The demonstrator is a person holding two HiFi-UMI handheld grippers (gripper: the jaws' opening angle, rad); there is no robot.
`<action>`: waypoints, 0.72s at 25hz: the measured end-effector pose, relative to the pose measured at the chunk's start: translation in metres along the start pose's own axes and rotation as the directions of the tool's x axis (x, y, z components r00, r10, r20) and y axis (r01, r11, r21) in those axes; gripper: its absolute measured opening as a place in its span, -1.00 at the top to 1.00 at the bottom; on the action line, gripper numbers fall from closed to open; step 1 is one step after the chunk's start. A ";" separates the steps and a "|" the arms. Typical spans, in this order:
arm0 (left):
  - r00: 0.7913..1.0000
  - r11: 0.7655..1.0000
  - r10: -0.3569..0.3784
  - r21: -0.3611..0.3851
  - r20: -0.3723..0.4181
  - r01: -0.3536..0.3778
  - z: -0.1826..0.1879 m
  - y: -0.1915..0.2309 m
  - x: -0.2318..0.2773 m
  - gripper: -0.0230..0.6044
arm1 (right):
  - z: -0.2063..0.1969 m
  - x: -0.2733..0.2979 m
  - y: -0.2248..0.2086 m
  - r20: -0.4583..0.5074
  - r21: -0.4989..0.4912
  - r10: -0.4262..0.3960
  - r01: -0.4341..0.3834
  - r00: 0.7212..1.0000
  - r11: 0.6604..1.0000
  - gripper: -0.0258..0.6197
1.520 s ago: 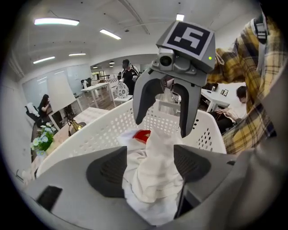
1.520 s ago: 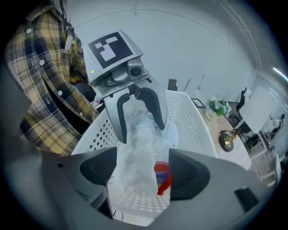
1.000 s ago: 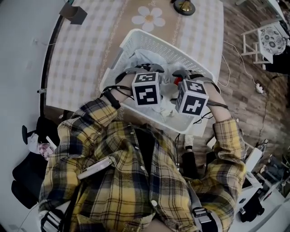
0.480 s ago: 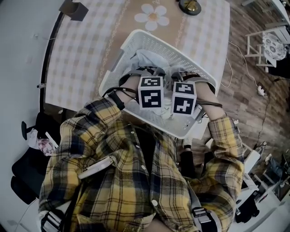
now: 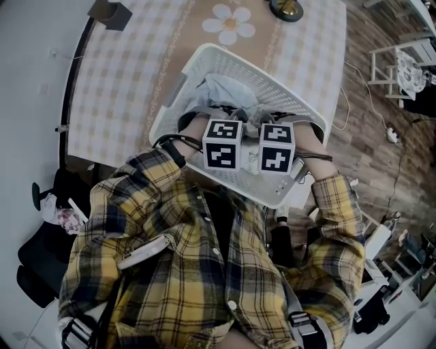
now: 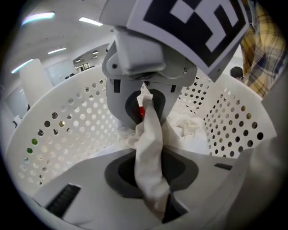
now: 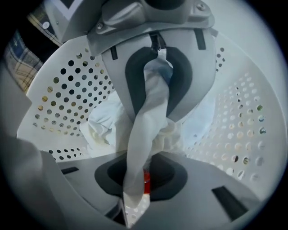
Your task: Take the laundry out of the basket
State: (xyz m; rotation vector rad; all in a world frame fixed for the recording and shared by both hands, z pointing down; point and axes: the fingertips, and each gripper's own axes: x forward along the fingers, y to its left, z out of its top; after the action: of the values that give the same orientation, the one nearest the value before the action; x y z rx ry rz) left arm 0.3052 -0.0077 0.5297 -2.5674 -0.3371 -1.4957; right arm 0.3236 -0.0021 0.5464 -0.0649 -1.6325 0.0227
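Observation:
A white perforated laundry basket [image 5: 253, 70] stands on the table in front of me. Both grippers are down inside it, tip to tip, their marker cubes [image 5: 223, 144] side by side. A twisted strip of white cloth [image 6: 150, 143] runs from my left gripper [image 6: 152, 182] across to the right gripper [image 6: 143, 108]. The left jaws are closing and pinch one end of it. In the right gripper view, the right gripper [image 7: 135, 184] is closing too and pinches the same cloth [image 7: 145, 121], with the left gripper [image 7: 157, 67] opposite. More crumpled white laundry [image 6: 192, 128] lies on the basket's floor.
The basket sits on a checked tablecloth [image 5: 122, 75] with a flower-shaped mat [image 5: 230, 22] behind it. A dark box [image 5: 109, 12] and a round dark base [image 5: 286, 8] stand at the table's far edge. To the right is wooden floor with a white stool [image 5: 402, 61].
The two marker cubes have drawn close together and shifted slightly farther into the basket. The laundry behind them now bunches up higher.

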 end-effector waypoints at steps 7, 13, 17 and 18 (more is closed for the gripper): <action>0.999 1.000 0.012 0.021 0.038 -0.013 0.008 -0.007 -0.013 0.63 | 0.004 -0.018 0.007 0.005 0.010 -0.041 0.041 0.999 0.999 0.63; 0.995 0.999 0.047 -0.014 0.089 -0.046 0.022 -0.006 -0.032 0.63 | 0.001 -0.045 0.009 0.026 0.071 -0.102 0.100 0.994 0.992 0.63; 0.991 0.997 0.077 -0.004 0.111 -0.077 0.034 -0.006 -0.048 0.63 | -0.001 -0.064 0.008 0.053 0.130 -0.155 0.147 0.987 0.981 0.64; 0.989 0.996 0.086 -0.004 0.118 -0.086 0.036 -0.006 -0.052 0.63 | -0.001 -0.069 0.008 0.062 0.146 -0.169 0.159 0.984 0.976 0.64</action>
State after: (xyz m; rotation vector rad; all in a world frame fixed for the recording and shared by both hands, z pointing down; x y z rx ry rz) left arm 0.3095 0.0007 0.4669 -2.6394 -0.2376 -1.3182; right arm 0.3287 0.0018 0.4770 0.1812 -1.7010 0.0132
